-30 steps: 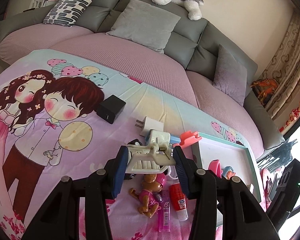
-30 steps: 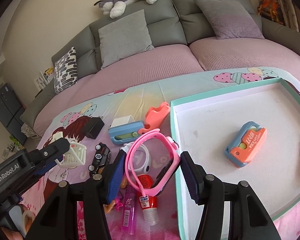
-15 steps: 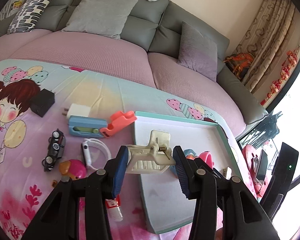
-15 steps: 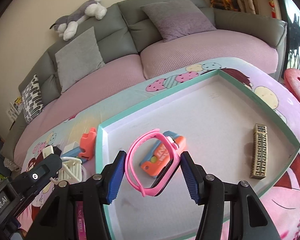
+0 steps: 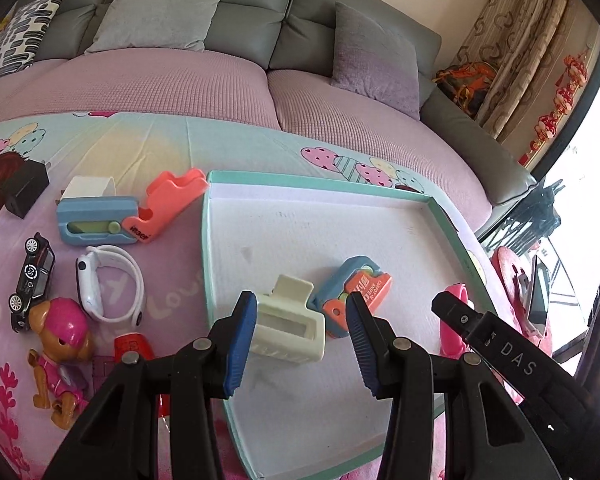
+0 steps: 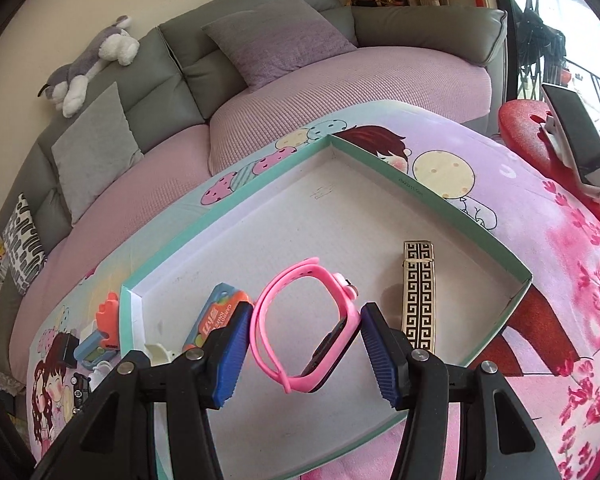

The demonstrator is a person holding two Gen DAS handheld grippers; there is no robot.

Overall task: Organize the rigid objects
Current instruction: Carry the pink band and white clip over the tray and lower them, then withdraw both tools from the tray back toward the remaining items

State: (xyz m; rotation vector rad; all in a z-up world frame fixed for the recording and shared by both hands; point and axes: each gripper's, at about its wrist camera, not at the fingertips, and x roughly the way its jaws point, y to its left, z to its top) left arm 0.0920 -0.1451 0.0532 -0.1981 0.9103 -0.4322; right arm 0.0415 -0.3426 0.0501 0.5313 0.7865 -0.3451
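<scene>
A teal-rimmed white tray (image 5: 206, 248) (image 6: 432, 196) lies on a cartoon cloth. My left gripper (image 5: 298, 338) is open over the tray; a cream hair clip (image 5: 286, 326) lies on the tray floor between its fingers. My right gripper (image 6: 304, 350) stands opened around a pink watch (image 6: 304, 332) that sits in the tray, its band by the left pad. A blue-orange toy (image 5: 356, 294) (image 6: 216, 316) and a gold patterned bar (image 6: 419, 292) also lie in the tray.
Left of the tray lie a white watch (image 5: 100, 280), a toy car (image 5: 32, 276), a pink puppy figure (image 5: 60, 356), a blue device (image 5: 96, 220), an orange holder (image 5: 168, 200), a white charger (image 5: 88, 188) and a black charger (image 5: 26, 194). A sofa stands behind.
Both grippers moved right over the tray and lowered. The left jaws opened and let the hair clip down; the right jaws widened around the pink watch.
</scene>
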